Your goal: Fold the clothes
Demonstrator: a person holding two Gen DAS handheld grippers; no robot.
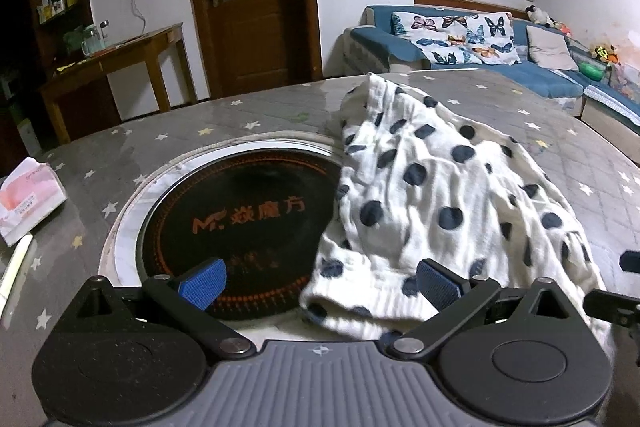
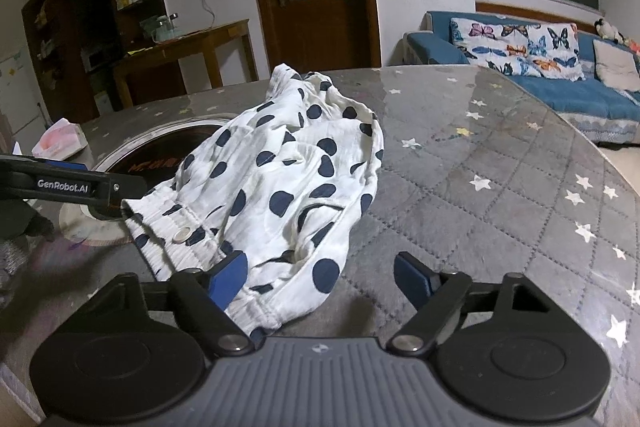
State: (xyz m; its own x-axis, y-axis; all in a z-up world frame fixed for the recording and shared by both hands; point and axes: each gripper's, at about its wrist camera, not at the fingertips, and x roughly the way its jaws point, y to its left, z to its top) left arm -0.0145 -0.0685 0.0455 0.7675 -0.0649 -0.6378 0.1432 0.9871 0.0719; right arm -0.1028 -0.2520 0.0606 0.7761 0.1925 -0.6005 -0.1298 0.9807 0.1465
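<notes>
Left wrist view: left gripper [image 1: 318,285] jaws spread wide, nothing clamped; crumpled white cotton garment with navy polka dots [image 1: 432,187] lies between pads, draped over rim of round black induction hob [image 1: 240,215] set in grey star-print quilted table cover [image 1: 560,131]. Risk: pinch grabs several layers.

Right wrist view: right gripper [image 2: 320,277] wide apart, empty, hem under left pad. Risk: uneven pull, garment bunches instead of spreading.

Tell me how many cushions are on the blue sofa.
2. A butterfly-print cushion leans against the backrest at the left end of the sofa; a plain pale cushion sits just right of it. More may be hidden past the frame edge.
</notes>
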